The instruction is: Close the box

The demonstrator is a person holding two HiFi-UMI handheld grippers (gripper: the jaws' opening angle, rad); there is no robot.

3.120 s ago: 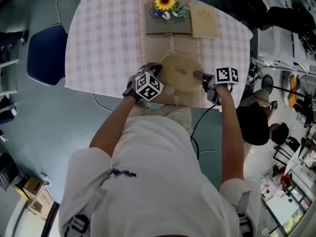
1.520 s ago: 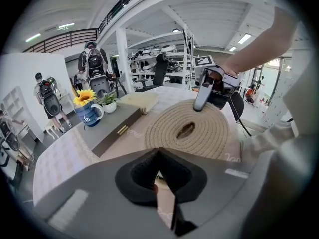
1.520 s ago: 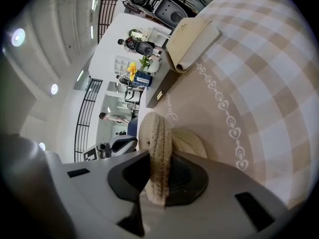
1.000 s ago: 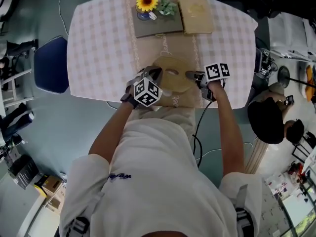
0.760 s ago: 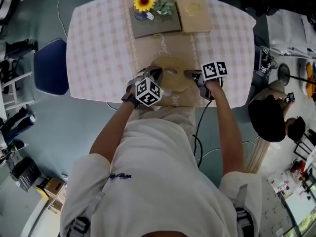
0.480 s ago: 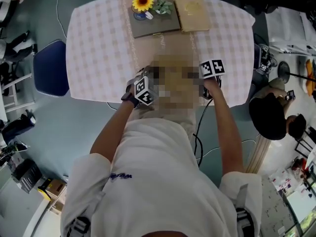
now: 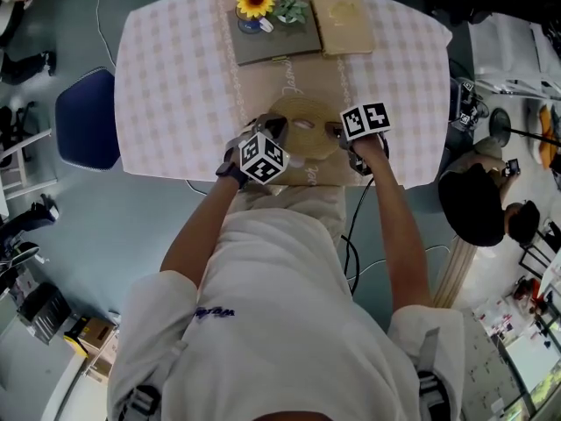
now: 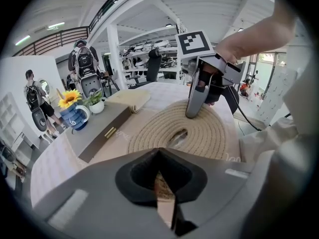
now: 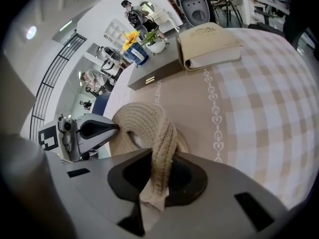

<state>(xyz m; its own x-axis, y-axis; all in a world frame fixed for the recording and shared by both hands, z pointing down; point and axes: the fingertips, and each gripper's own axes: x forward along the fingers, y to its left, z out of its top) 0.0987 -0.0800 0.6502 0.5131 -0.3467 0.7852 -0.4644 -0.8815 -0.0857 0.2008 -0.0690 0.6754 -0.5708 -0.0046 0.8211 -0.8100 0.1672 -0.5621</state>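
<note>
A round disc of coiled beige rope [image 7: 307, 123] with a small slot in its middle lies at the table's near edge. My left gripper [image 7: 275, 128] is shut on its left rim, and a bit of rope shows between the jaws [image 8: 160, 185]. My right gripper [image 7: 335, 131] is shut on the opposite rim [image 9: 163, 133], which bends upward and stands on edge in the jaws. Each gripper shows in the other's view: the right [image 8: 192, 112] at the disc's far side, the left [image 9: 110, 129] at the disc's left. A flat grey box [image 7: 273, 39] lies shut at the far side.
A blue mug with a sunflower [image 7: 256, 3] and a small plant stand on the grey box [image 9: 155, 71]. A beige book [image 7: 345, 23] lies beside it. The checked tablecloth [image 7: 175, 77] covers the table. A blue chair [image 7: 83, 117] stands left; a person [image 7: 473, 210] sits at the right.
My right gripper has rolled while keeping its hold on the rope rim, and its marker cube sits slightly further left in the head view. The left gripper has kept still.
</note>
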